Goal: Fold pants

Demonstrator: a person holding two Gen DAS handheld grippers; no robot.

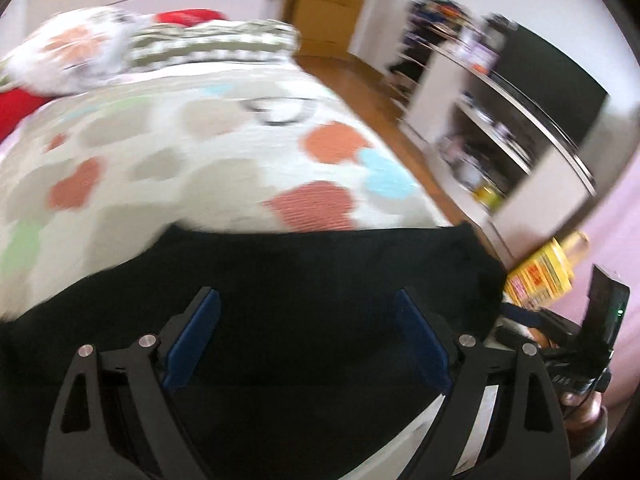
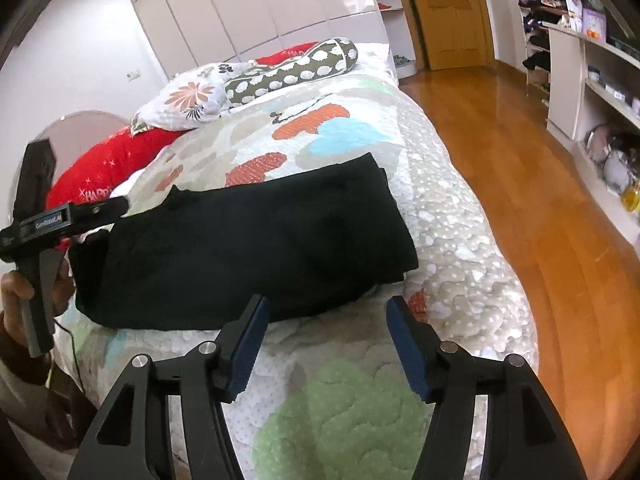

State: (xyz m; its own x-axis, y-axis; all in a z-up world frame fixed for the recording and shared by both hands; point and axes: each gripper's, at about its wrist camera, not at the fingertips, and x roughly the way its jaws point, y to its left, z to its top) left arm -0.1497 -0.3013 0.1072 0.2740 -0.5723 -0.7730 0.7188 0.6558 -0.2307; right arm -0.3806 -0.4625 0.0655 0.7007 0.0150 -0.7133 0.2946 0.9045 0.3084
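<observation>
Bedroom quilt [image 2: 440, 208] bore the folded pants [image 2: 248, 236], so both hand-held grippers, left [image 1: 306, 336] and right [image 2: 326, 344], hung apart, gripping nothing.

The pants [image 2: 248, 248] ahead of the right tongs [image 2: 325, 312] are plain black. The quilt [image 2: 448, 248] beneath them is off-white, patched with orange, pale blue, beige and green blotches. Farther ahead lie a red pillow [image 2: 108, 168], a white cushion [image 2: 188, 100] with orange flowers, and an olive bolster [image 2: 288, 68] with white spots. Both tongs are black with blue pads [image 2: 248, 348]. To the right, the floor [image 2: 520, 168] is honey-coloured wood; the door [image 2: 452, 12] matches.
</observation>
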